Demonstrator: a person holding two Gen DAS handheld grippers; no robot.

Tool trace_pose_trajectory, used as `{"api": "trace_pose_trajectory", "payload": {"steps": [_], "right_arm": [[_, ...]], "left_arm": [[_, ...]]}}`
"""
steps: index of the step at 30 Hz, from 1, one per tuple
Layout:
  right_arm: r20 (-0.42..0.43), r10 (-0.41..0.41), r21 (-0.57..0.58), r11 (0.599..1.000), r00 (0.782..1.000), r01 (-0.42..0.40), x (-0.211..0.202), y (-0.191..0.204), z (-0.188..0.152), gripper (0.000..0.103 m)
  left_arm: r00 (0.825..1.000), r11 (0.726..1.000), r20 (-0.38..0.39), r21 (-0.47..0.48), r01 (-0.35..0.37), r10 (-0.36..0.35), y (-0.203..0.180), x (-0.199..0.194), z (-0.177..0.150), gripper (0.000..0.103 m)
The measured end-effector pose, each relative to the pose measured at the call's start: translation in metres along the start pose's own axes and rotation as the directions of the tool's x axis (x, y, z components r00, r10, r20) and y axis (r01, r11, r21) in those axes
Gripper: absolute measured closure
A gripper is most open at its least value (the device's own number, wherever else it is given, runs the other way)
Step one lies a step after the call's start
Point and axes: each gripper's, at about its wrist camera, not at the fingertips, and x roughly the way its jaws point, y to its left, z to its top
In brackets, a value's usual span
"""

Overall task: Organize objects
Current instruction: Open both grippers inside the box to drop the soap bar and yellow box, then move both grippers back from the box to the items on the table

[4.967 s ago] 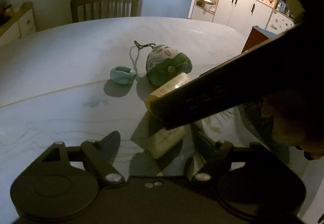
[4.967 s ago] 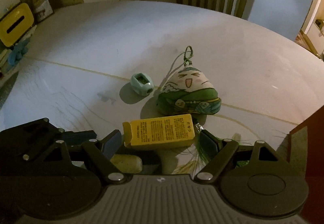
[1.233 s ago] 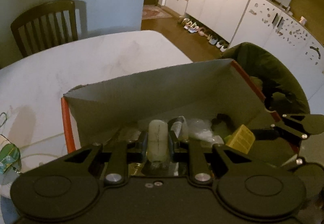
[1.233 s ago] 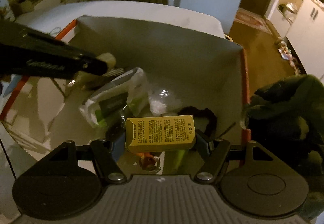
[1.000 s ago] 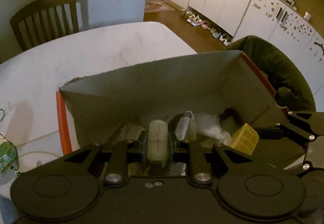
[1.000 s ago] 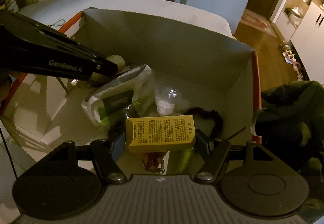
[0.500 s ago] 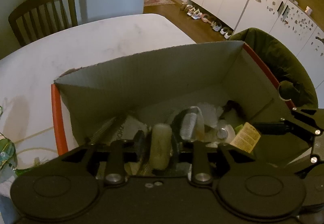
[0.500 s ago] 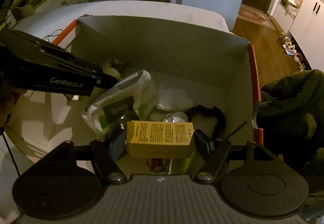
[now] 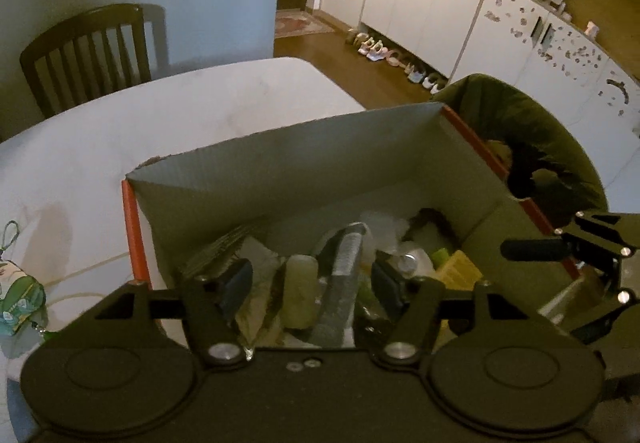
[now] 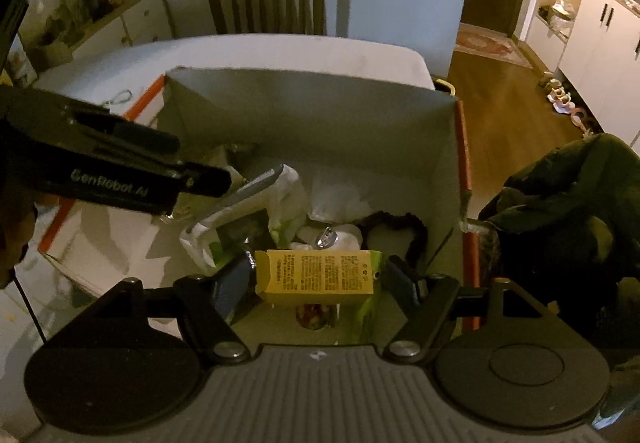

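Change: your left gripper [image 9: 308, 277] held the pale bar [image 9: 301, 291] a second ago; now its fingers stand spread and the bar lies loose between them, down among the things in the box [image 9: 320, 167]. Your right gripper [image 10: 316, 277] has let go too, and the yellow carton [image 10: 316, 277] sits lower than before.
Left gripper: spread wide over the box, touching nothing that you can see.
Right gripper: fingers parted, a gap on each side of the carton; in your left view it shows at the box's right wall [image 9: 568, 247].
Bar: upright-ish in the clutter, just beside a grey-edged pouch [image 9: 344, 275].
Carton: lying on its long side on top of the pile, near the box's front; whether it fully rests there you cannot tell.
Box: grey inside, orange edges, on the table [image 9: 160, 123]; it also holds a white-and-green packet [image 10: 240, 227], a dark hair band [image 10: 400, 227] and a small metal piece [image 10: 326, 237].
Outside the box: a green plush toy [image 9: 18, 303] on the table to the left, well apart.
Beyond: a chair [image 10: 276, 3] at the far side.
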Motion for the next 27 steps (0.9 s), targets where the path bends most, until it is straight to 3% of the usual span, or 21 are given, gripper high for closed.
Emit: {"api": "trace_pose_trajectory", "payload": {"steps": [14, 27], "right_arm": [[0.133, 0.03, 0.093, 0.995, 0.991, -0.043, -0.055, 0.015, -0.003, 0.028], [0.226, 0.095, 0.128, 0.984, 0.97, -0.127, -0.085, 0.075, 0.004, 0.025]], "left_arm": [[0.996, 1.0, 0.087, 0.013, 0.025, -0.026, -0.004, -0.064, -0.014, 0.035], [0.987, 0.999, 0.154, -0.014, 0.04, -0.037, 0.036, -0.12, -0.042, 0.026]]}}
